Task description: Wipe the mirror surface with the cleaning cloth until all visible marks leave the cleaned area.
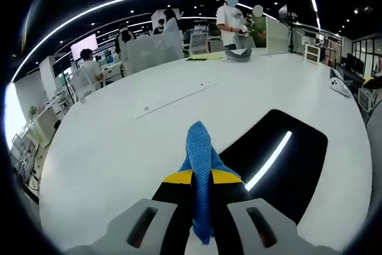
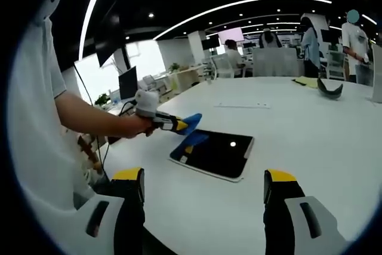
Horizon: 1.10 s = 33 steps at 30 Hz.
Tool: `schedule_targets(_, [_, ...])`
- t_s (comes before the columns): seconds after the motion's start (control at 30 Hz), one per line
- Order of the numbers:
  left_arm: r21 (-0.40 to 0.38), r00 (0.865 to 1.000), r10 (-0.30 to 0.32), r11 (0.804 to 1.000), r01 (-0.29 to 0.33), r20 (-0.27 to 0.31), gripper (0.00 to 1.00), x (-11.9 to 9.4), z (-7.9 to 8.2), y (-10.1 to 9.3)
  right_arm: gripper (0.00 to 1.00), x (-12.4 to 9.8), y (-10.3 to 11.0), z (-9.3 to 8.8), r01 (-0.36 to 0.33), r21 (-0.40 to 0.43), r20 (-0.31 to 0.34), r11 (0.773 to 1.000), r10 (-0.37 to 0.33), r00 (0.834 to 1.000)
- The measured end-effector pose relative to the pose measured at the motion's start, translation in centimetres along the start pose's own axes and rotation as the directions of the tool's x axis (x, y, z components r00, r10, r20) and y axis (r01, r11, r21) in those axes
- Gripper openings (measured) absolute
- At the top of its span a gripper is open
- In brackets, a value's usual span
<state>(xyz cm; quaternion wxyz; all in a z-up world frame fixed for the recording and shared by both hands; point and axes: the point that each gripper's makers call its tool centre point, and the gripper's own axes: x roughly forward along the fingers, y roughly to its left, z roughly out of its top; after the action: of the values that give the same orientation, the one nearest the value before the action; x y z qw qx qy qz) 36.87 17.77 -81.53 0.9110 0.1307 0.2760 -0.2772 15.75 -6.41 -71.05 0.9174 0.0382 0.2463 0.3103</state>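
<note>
White tabletop [image 2: 310,165] stretches across an open office with ceiling strip lights, and on it lies the mirror [image 2: 212,153], a dark rectangular panel with rounded corners, flat and reflecting a light strip in the left gripper view [image 1: 280,159]. Above its near-left corner hangs the blue cleaning cloth [image 1: 200,171], pinched between the yellow-tipped jaws of the left gripper [image 1: 202,177]; in the right gripper view the same cloth [image 2: 190,122] juts from that gripper [image 2: 179,125] over the mirror's edge, and its blue reflection shows in the glass. Whether the cloth touches the mirror I cannot tell. A person's hand [image 2: 134,126] holds the left gripper, bare forearm and white shirt behind it. The right gripper [image 2: 203,183] hangs well short of the mirror with its jaws spread wide and nothing between them. Farther back on the table lie a long white strip [image 1: 173,97] and a dark curved object [image 2: 329,89], with other people standing beyond.
</note>
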Motion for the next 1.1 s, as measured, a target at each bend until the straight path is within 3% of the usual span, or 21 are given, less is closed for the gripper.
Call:
schedule_targets(0.3, [-0.003, 1.000, 0.002, 1.000, -0.002, -0.018, 0.07, 1.2, -0.4, 0.1, 0.81, -0.1, -0.6, -0.2, 0.009, 0.007, -0.013, 1.000, -0.009, 1.000])
schedule_targets(0.37, [-0.009, 1.000, 0.002, 1.000, -0.002, -0.020, 0.07, 1.4, -0.4, 0.1, 0.77, -0.2, -0.6, -0.2, 0.005, 0.001, -0.008, 1.000, -0.005, 1.000])
schedule_targets(0.53, [-0.023, 0.999, 0.006, 1.000, -0.007, -0.043, 0.07, 2.1, -1.4, 0.3, 0.78, -0.1, -0.7, -0.4, 0.006, 0.010, -0.020, 1.000, -0.006, 1.000])
schedule_targets(0.63, [-0.071, 0.999, 0.003, 0.997, -0.006, -0.034, 0.07, 2.3, -1.4, 0.4, 0.78, -0.1, -0.7, -0.4, 0.007, 0.013, -0.021, 1.000, -0.007, 1.000])
schedule_targets(0.73, [-0.044, 1.000, 0.003, 0.999, -0.005, -0.030, 0.06, 2.2, -1.4, 0.2, 0.79, 0.0, -0.9, -0.3, 0.010, 0.019, -0.018, 1.000, -0.010, 1.000])
schedule_targets(1.1, [-0.056, 0.999, 0.014, 0.998, -0.016, -0.030, 0.06, 2.2, -1.4, 0.2, 0.79, 0.2, -0.7, -0.3, 0.004, 0.020, -0.016, 1.000, -0.003, 1.000])
